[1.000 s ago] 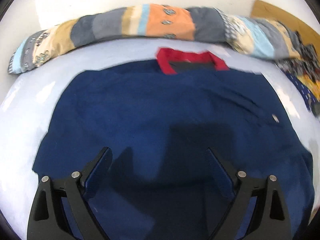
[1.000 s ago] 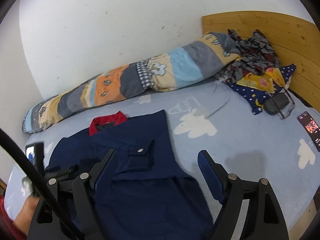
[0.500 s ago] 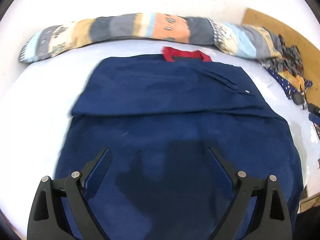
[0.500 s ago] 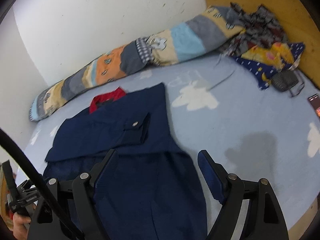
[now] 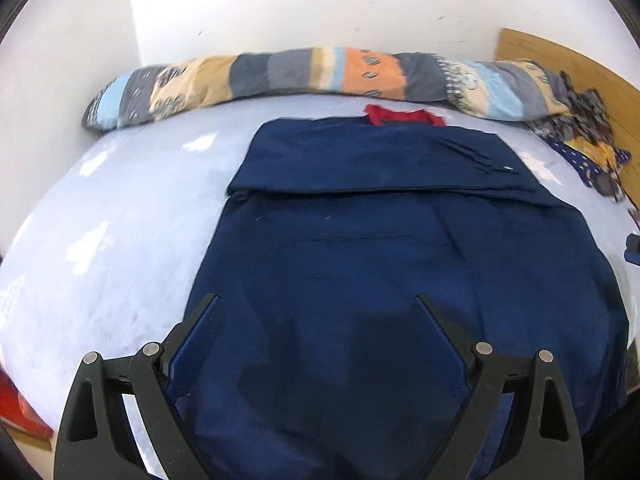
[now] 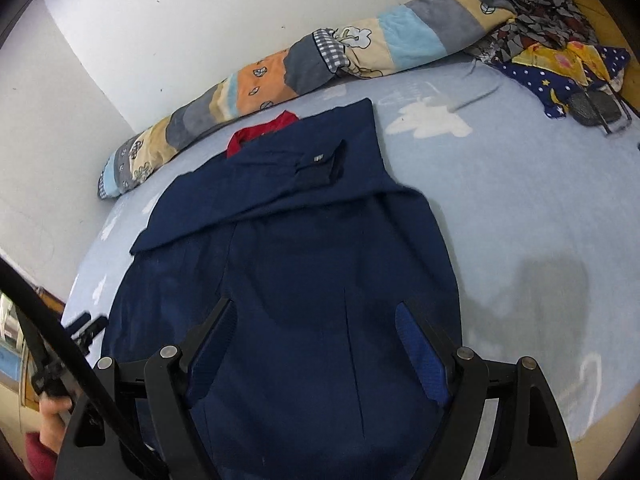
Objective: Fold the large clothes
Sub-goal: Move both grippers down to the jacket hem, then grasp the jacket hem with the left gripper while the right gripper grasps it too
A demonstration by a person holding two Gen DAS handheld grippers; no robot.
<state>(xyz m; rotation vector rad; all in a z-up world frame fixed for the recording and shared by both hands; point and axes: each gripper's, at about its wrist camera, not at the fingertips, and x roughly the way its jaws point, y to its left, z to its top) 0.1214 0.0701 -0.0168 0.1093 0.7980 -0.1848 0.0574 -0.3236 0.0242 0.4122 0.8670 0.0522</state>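
A large navy garment (image 5: 392,264) (image 6: 304,264) with a red collar (image 5: 404,115) (image 6: 262,130) lies flat on the light blue bed. Its sleeves are folded across the chest, and a cuff with a button (image 6: 320,166) rests on top. My left gripper (image 5: 316,308) hovers open above the garment's lower left part with nothing between its fingers. My right gripper (image 6: 314,312) hangs open over the lower right part, also empty. In the right wrist view the left gripper (image 6: 86,326) shows at the far left, held by a hand (image 6: 50,412).
A long patchwork bolster (image 5: 320,76) (image 6: 304,64) lies along the white wall. A pile of patterned clothes (image 6: 560,48) and a dark pouch (image 6: 592,109) sit by the wooden headboard (image 5: 560,60). The bed sheet (image 6: 532,184) is bare to the right of the garment.
Both grippers have pulled back toward the garment's hem, so more of it shows. The right gripper has tilted down. The left gripper has shifted toward the garment's left edge. Both stay open.
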